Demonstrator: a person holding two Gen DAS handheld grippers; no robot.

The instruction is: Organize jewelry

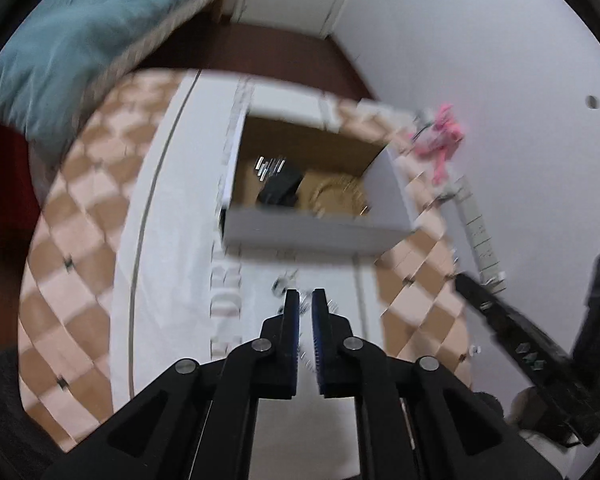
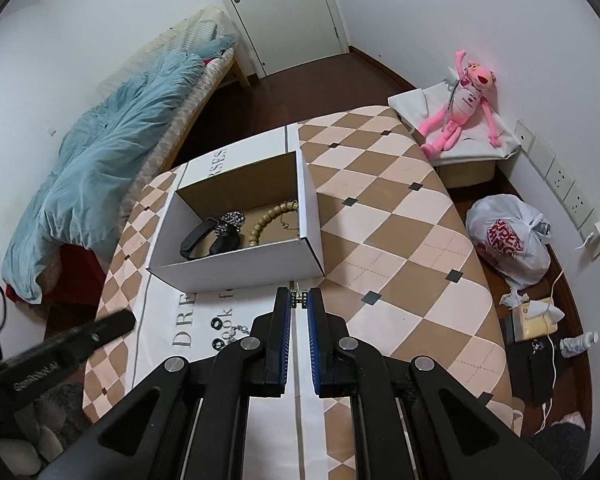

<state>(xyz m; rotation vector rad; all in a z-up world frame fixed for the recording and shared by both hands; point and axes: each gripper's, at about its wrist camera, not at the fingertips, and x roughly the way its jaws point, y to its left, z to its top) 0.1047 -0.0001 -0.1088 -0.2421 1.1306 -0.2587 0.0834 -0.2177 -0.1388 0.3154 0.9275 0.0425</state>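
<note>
The left claw [image 1: 305, 300] hovers low over the white sheet [image 2: 160, 320], its jaws nearly together with nothing visibly between them; that view is blurred. The right claw [image 2: 299, 300] is clamped on a small metal piece [image 2: 299, 298] just in front of the box [image 2: 236, 268]. Inside the box lie a black band [image 2: 198, 236], a chain [image 2: 232, 220] and a bead bracelet [image 2: 270, 216]. Two rings [image 2: 217, 334] sit on the sheet. The checkered tabletop [image 2: 400, 240] stands between a bed [image 2: 100, 160] and a pink plush [image 2: 464, 108]. The sheet reads "DRE".
</note>
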